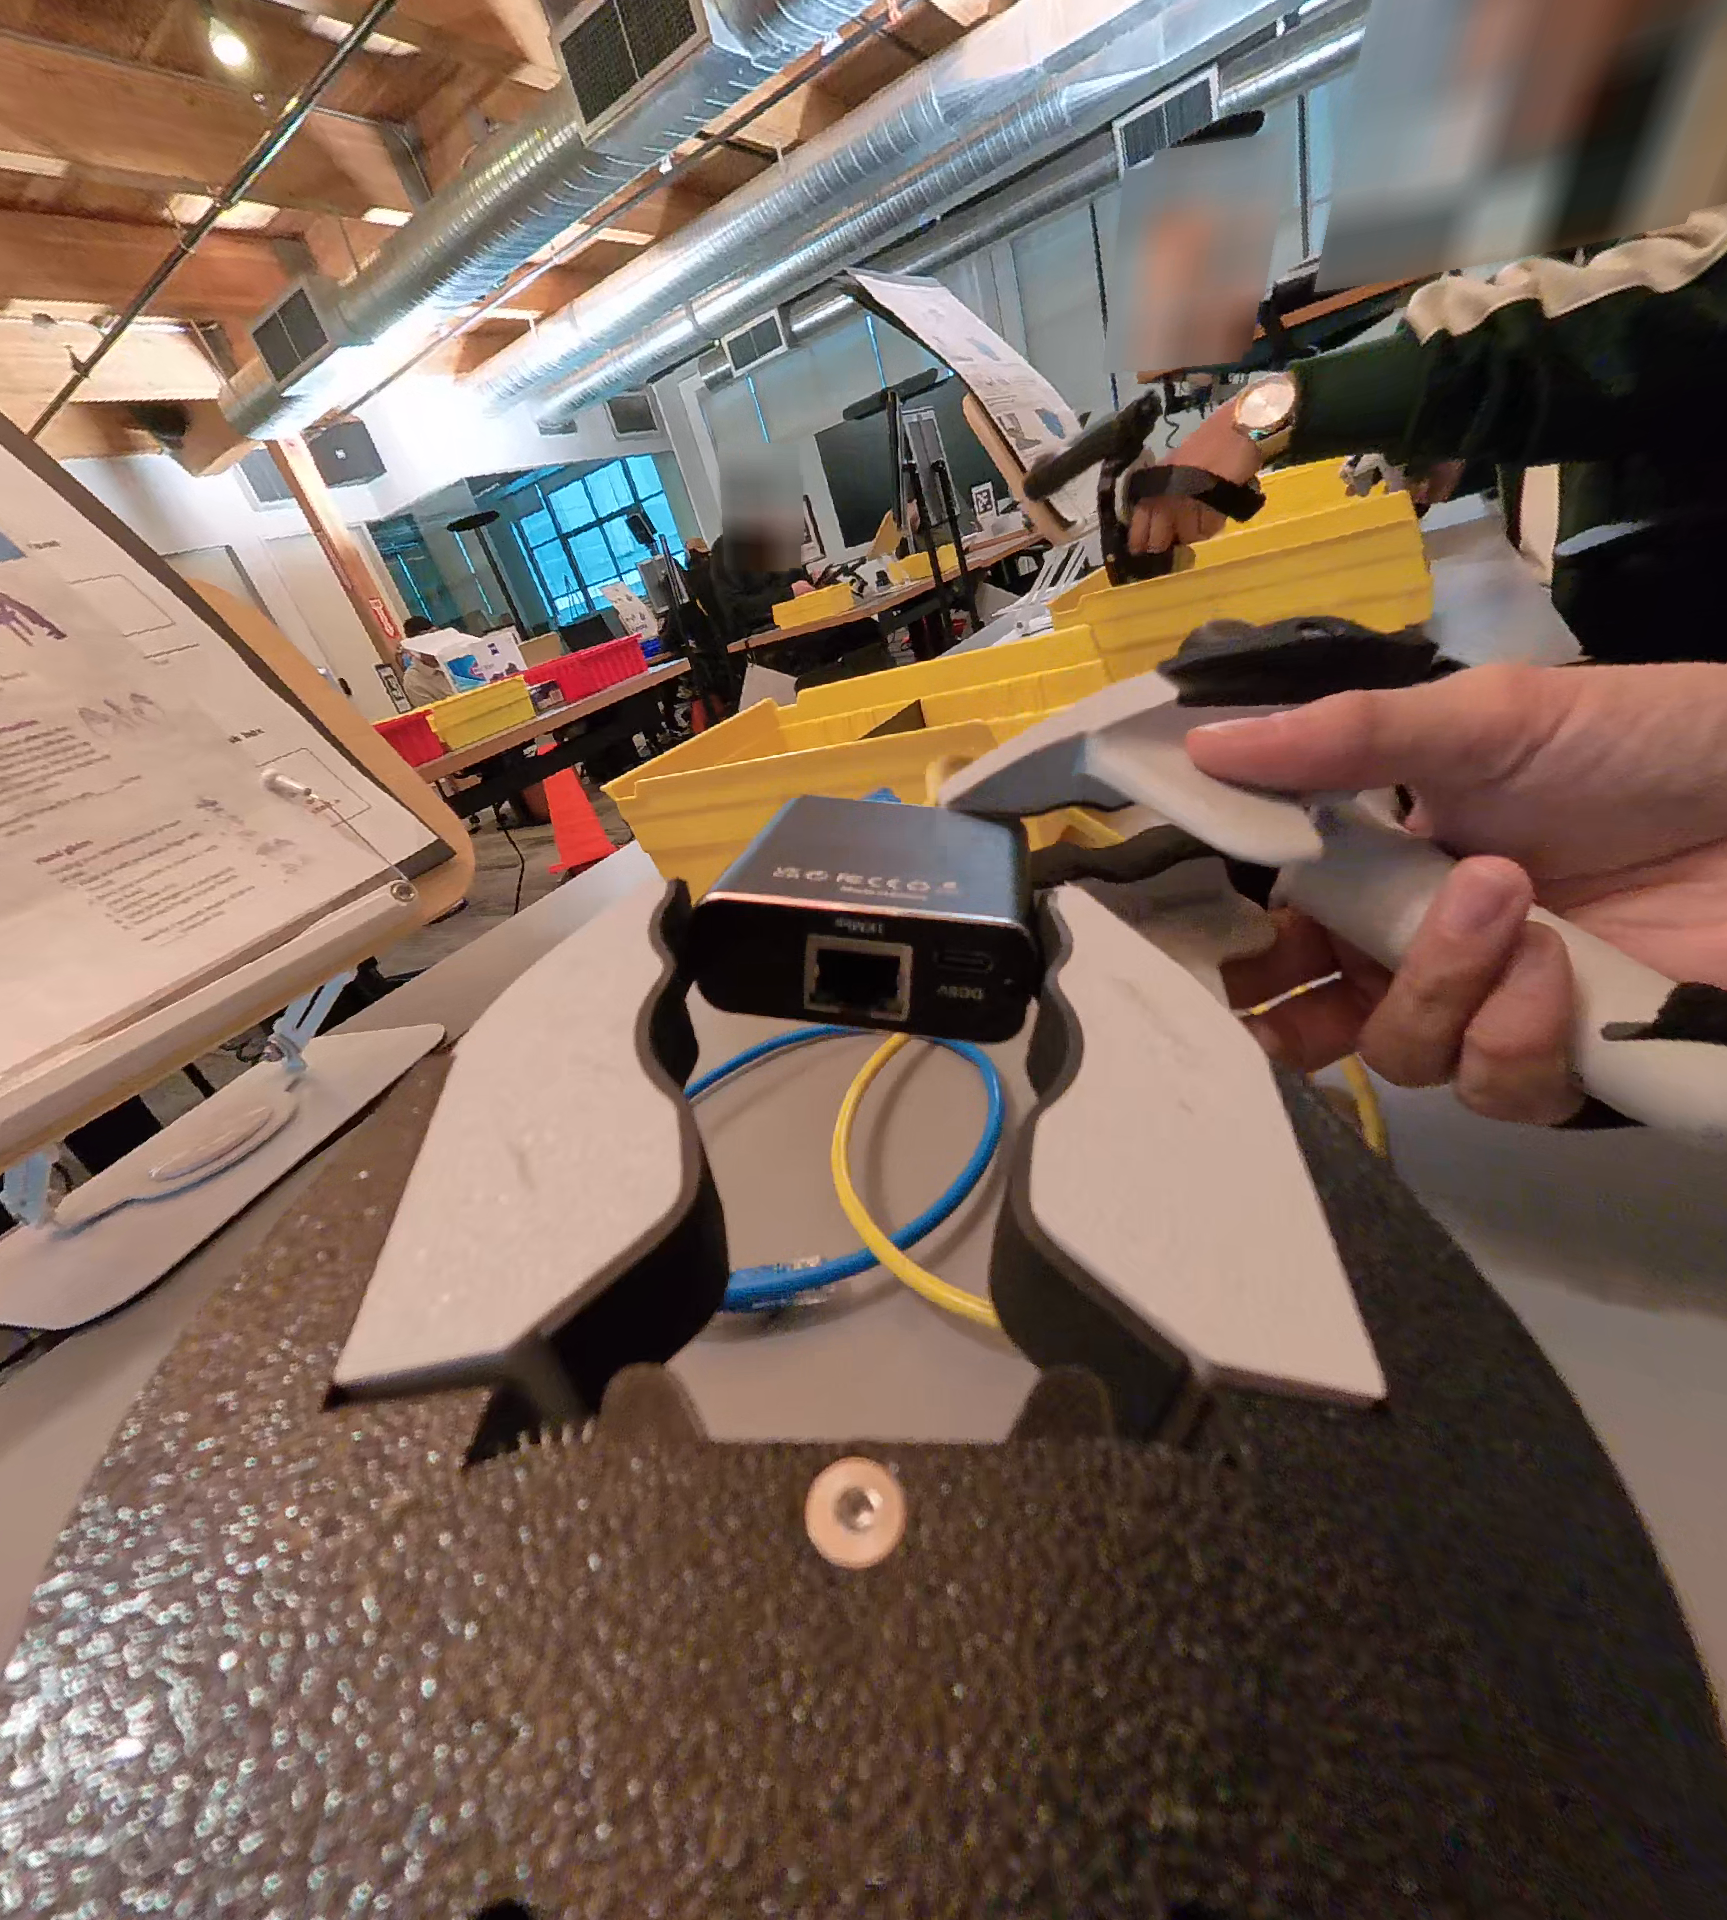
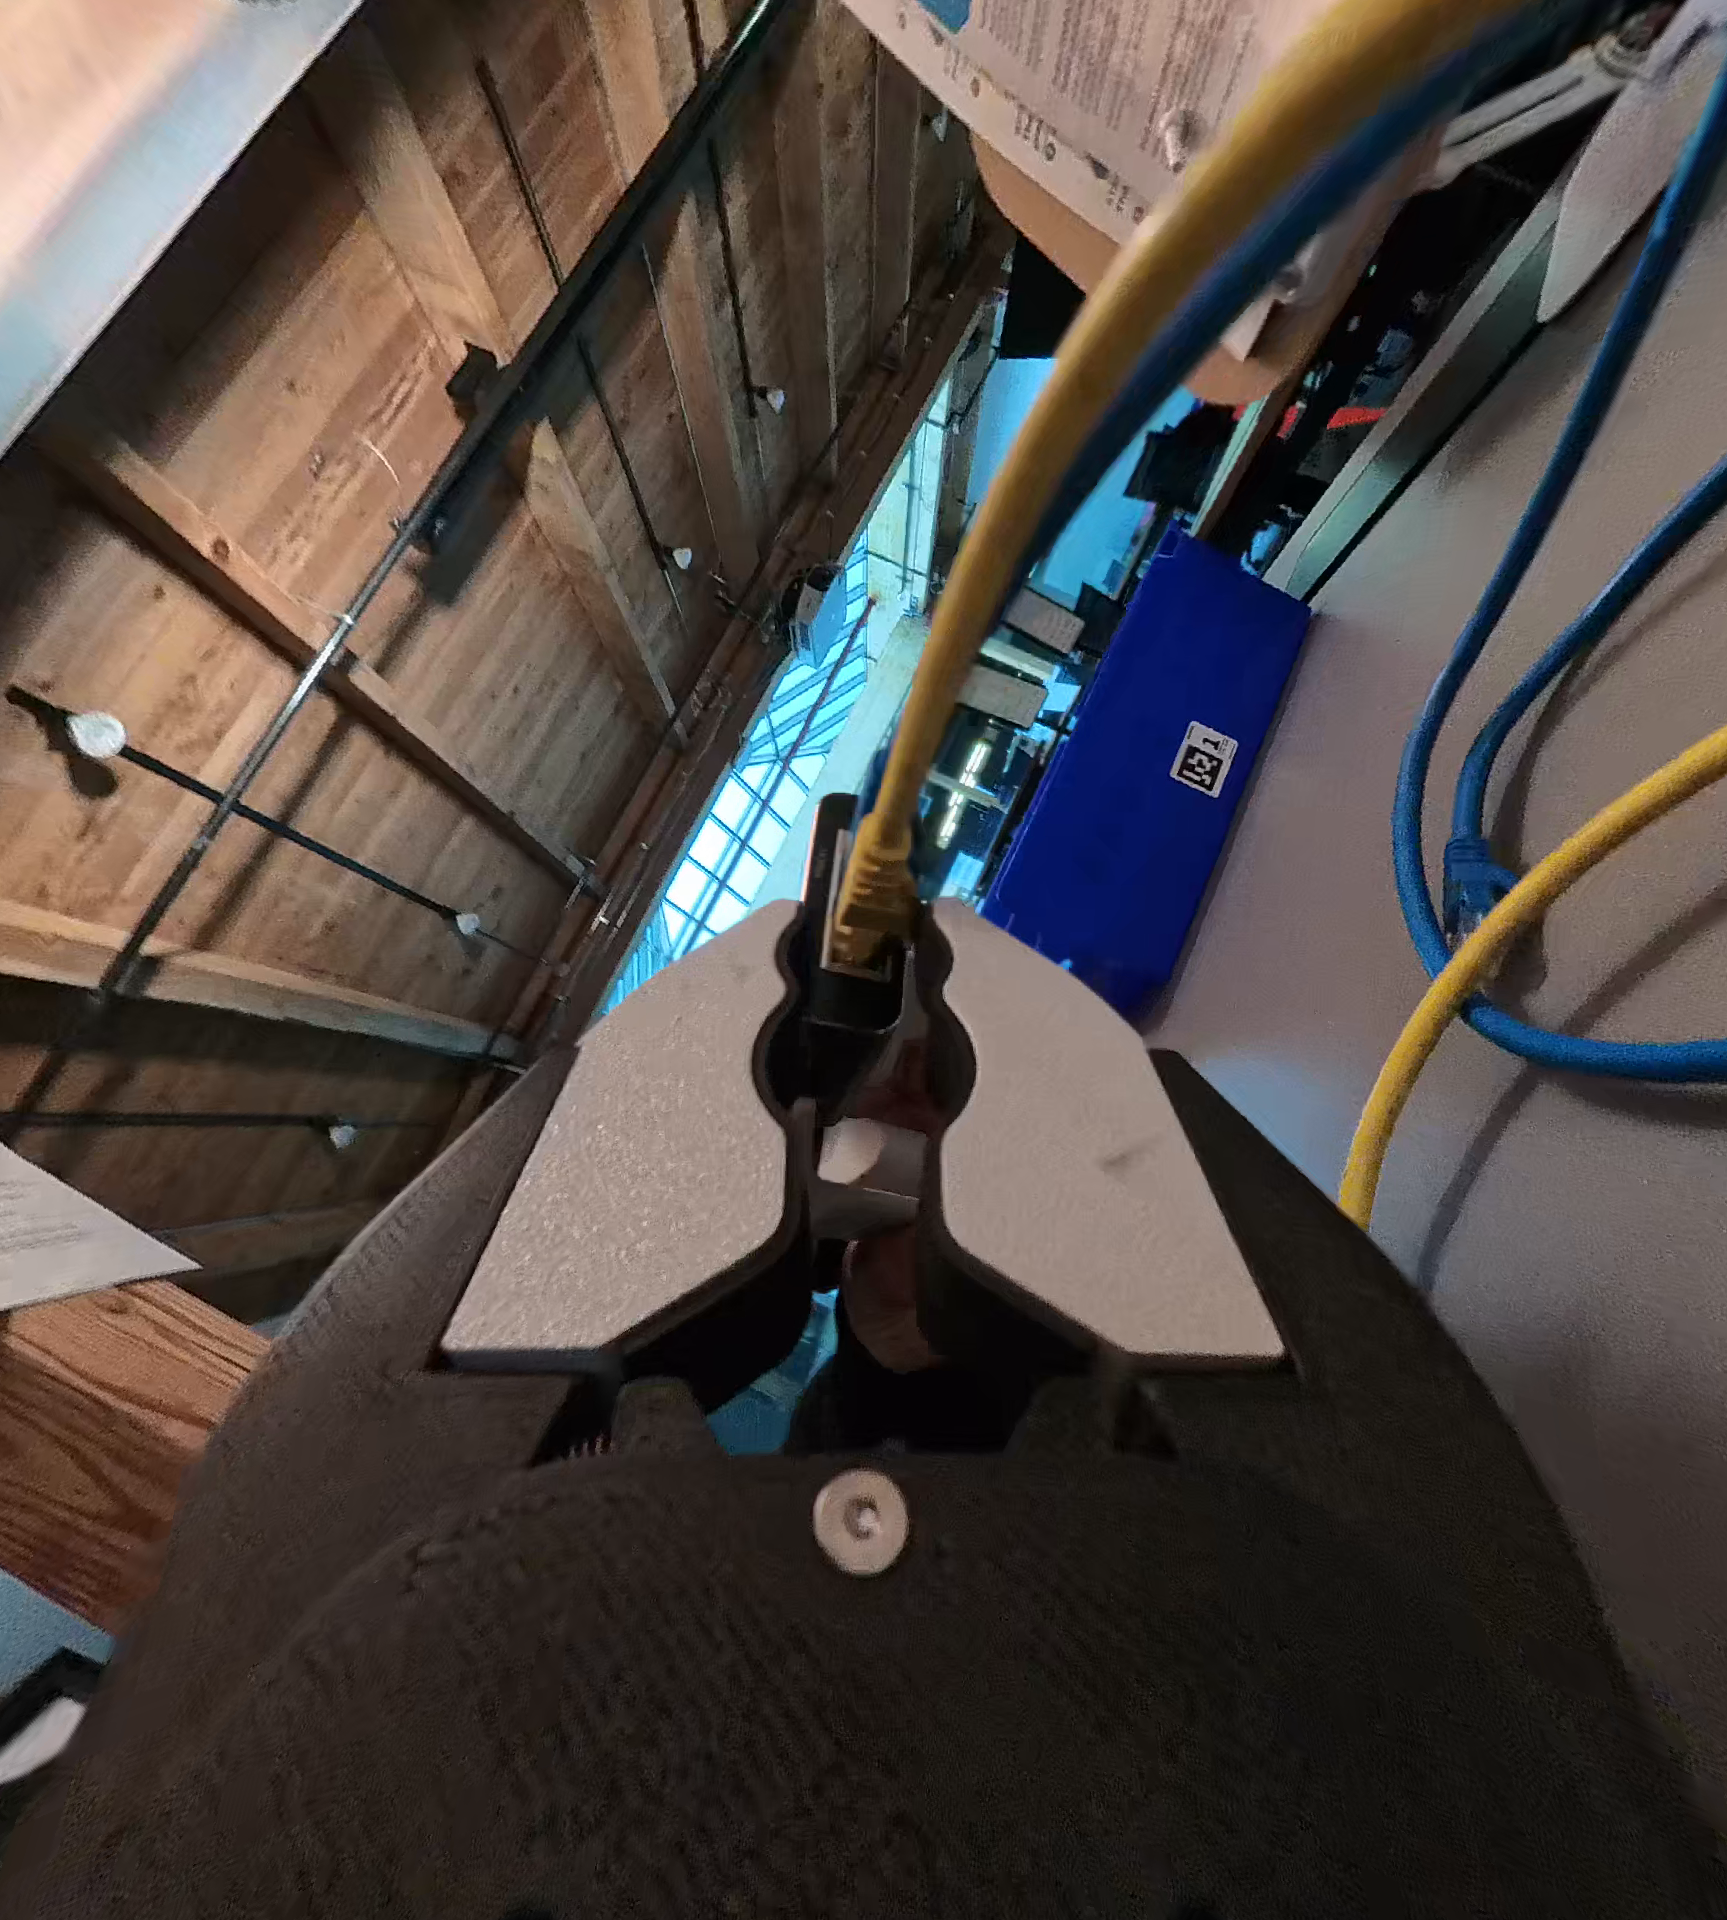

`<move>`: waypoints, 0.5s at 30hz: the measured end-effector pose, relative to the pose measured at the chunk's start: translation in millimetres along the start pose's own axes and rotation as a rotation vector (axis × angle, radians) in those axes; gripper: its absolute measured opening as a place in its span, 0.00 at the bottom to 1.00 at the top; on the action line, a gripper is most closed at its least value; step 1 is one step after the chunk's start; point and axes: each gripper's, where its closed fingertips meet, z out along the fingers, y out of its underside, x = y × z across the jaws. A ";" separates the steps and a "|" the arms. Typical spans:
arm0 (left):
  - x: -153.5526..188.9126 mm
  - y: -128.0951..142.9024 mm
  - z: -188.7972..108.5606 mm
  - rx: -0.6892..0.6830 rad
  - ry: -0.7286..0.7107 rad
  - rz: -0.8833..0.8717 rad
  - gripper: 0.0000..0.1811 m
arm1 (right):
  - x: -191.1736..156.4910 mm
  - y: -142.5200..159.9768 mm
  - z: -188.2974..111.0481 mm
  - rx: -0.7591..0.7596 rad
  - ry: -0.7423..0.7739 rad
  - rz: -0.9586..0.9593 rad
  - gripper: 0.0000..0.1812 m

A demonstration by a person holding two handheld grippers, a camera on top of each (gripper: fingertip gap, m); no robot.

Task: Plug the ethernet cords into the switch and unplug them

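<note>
Switch (image 1: 864,920) clamped between left gripper (image 1: 854,966) jaws, lifted off tabletop (image 1: 1617,1299), empty port facing camera. Yellow plug (image 2: 871,883) pinched in right gripper (image 2: 864,951) jaws, seated against dark switch edge. Yellow cord (image 2: 1025,436) arched upward. Blue cord (image 1: 900,1184) looped loose on tabletop below switch. Yellow bins (image 1: 942,748) behind.

Each gripper, left (image 1: 859,956) and right (image 2: 864,971), has 2 pale grey, wavy-edged fingers (image 1: 568,1122) with black inner pads on a speckled black body fixed by 1 silver screw (image 1: 855,1510). The right gripper has a white handle (image 1: 1524,977).
</note>
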 end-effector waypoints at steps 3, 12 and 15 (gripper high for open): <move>1.8 -1.7 -1.0 0.021 0.015 0.001 0.34 | -0.7 1.0 -1.9 0.027 -0.016 0.024 0.07; 3.6 -2.5 -6.1 0.079 0.070 -0.043 0.34 | -7.7 8.7 -0.2 -0.009 -0.042 -0.006 0.08; 4.2 -3.5 -9.1 0.094 0.089 -0.031 0.34 | -10.4 11.7 0.9 -0.042 -0.051 -0.004 0.08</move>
